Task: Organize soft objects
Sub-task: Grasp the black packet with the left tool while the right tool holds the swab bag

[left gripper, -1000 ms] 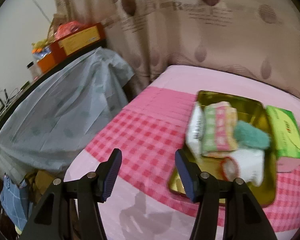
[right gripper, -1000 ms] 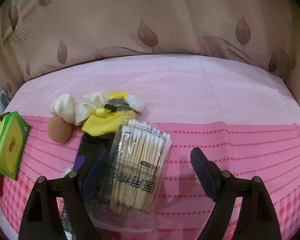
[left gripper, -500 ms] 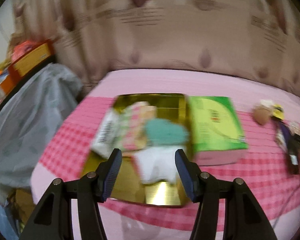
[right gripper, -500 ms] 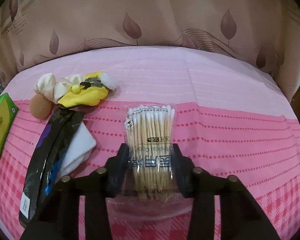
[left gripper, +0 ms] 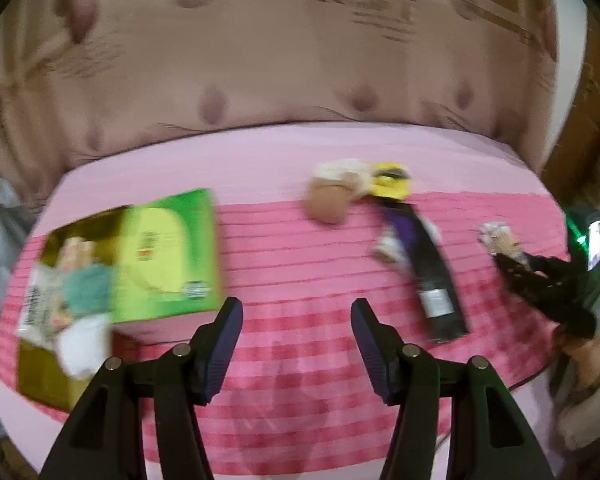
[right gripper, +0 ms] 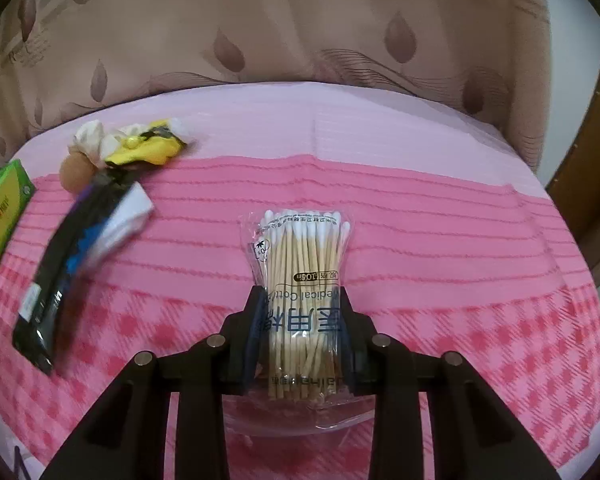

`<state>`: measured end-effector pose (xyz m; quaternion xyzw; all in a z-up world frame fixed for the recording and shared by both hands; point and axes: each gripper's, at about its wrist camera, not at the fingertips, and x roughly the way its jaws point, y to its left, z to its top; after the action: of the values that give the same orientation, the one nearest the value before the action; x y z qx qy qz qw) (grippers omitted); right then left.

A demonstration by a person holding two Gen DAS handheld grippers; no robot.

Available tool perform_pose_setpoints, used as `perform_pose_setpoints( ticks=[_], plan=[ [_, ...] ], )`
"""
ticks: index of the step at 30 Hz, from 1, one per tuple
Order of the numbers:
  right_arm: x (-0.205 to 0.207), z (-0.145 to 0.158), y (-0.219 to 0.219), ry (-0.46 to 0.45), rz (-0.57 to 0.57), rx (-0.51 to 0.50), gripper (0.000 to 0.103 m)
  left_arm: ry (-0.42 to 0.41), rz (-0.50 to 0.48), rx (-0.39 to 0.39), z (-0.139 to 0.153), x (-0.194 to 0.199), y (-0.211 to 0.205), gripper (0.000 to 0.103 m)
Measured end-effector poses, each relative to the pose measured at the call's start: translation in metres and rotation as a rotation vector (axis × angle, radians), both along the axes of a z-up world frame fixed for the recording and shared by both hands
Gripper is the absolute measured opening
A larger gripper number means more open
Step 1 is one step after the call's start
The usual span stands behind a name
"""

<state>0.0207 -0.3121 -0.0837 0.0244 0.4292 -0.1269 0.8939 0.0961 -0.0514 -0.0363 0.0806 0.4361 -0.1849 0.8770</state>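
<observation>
1. The right gripper [right gripper: 300,332], its jaws just closed, clamps the bag of cotton swabs [right gripper: 302,276] above the pink cloth [right gripper: 460,240].
2. The left gripper [left gripper: 296,344] hangs wide, empty.
3. Next (likely): carry the swabs left to the gold tray [left gripper: 40,376].

A home room is showing here — a table wearing a pink checked cloth [right gripper: 440,264], a beige leaf-patterned curtain [right gripper: 300,28] hanging behind at twelve o'clock, and a wooden frame [right gripper: 588,200] standing at three o'clock.
</observation>
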Motion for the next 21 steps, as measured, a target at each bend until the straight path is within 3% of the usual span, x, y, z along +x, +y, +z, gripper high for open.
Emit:
perform_pose_setpoints(
  ticks=[7,13,21],
  plan=[
    [-0.009,0.000,-0.015,-0.023,-0.022,0.063,0.030,0.129,-0.086,-0.049,-0.017,0.015,-0.059,0.060],
    [-0.009,-0.002,-0.023,-0.028,-0.017,0.084,0.032,0.200,-0.076,-0.025,-0.038,0.031,-0.100,0.060],
    [-0.012,-0.002,-0.025,-0.045,-0.015,0.131,0.034,0.205,-0.047,0.050,-0.062,0.040,-0.121,0.060]
  ],
)
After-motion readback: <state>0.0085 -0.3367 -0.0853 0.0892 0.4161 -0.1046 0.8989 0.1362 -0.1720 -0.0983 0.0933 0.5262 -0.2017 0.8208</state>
